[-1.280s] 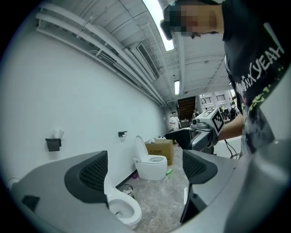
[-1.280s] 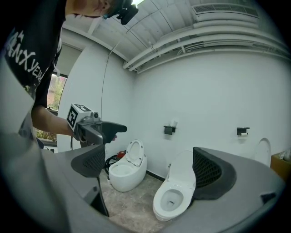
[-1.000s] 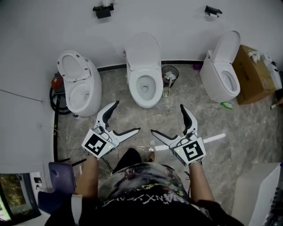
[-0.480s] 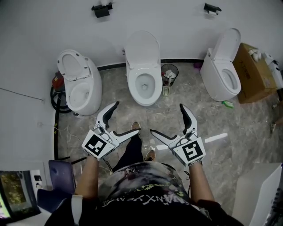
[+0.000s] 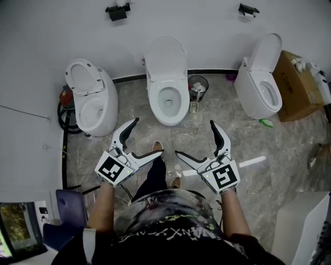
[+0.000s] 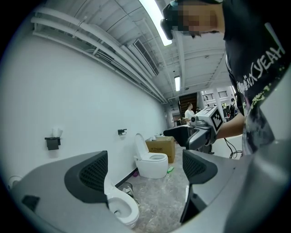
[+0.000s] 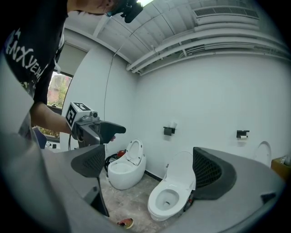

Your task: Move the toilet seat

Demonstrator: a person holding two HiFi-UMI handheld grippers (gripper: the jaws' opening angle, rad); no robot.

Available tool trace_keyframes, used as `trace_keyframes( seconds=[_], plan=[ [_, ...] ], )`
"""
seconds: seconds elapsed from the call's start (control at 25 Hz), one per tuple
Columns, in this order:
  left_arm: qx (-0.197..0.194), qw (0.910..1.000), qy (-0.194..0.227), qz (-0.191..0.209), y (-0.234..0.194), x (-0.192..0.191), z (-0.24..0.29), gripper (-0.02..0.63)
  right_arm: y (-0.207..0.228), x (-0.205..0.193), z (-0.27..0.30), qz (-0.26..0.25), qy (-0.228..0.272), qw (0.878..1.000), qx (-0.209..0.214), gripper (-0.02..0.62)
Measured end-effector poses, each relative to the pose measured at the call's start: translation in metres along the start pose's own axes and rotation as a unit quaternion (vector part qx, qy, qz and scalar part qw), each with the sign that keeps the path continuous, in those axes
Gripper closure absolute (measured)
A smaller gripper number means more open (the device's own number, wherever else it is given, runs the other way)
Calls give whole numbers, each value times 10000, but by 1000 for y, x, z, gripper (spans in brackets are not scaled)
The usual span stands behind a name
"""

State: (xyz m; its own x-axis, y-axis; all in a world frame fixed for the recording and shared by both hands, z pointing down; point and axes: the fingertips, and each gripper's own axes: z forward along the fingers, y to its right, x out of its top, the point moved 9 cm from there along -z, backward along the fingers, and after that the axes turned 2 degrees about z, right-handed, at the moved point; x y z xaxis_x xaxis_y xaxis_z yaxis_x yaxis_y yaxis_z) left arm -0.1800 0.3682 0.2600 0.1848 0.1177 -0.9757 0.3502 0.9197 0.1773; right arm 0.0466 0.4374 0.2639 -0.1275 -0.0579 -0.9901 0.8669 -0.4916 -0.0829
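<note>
Left gripper (image 5: pixel 150 135): held low over the floor in front of the toilets, jaws spread wide; the left gripper view (image 6: pixel 143 170) shows only floor and toilets between them
Right gripper (image 5: pixel 194 138): level with the left one and well apart from it, jaws also spread wide, with nothing between them in its own view (image 7: pixel 150 167)
Middle toilet (image 5: pixel 168 111): white, against the far wall, straight ahead of both grippers, touched by neither
Toilet seat (image 5: pixel 156 93): lies flat on the middle toilet's bowl
Lid (image 5: pixel 165 57): stands raised, leaning back to the wall
Left toilet (image 5: pixel 92 111): rounder in shape, lid up, beside the side wall
Right toilet (image 5: pixel 257 96): turned at an angle, lid up, just beside a cardboard box (image 5: pixel 296 88)
Waste bin (image 5: pixel 198 87): dark, between the middle and right toilets, near the wall
Wall holders (image 5: pixel 119 11): two black fittings on the white wall above the toilets
Floor (image 5: pixel 217 108): grey marbled tile
Person: stands behind the grippers in a dark printed shirt, one shoe (image 5: pixel 157 147) forward between the jaws of the two grippers
</note>
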Motion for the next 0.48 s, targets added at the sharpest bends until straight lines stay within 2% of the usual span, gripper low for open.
trace_keyframes(
  seconds=[0.48],
  plan=[
    [25,10000,-35,-46,-39,-19,20,109,21,-12,41,-41,-117,9999,75,11]
  ],
)
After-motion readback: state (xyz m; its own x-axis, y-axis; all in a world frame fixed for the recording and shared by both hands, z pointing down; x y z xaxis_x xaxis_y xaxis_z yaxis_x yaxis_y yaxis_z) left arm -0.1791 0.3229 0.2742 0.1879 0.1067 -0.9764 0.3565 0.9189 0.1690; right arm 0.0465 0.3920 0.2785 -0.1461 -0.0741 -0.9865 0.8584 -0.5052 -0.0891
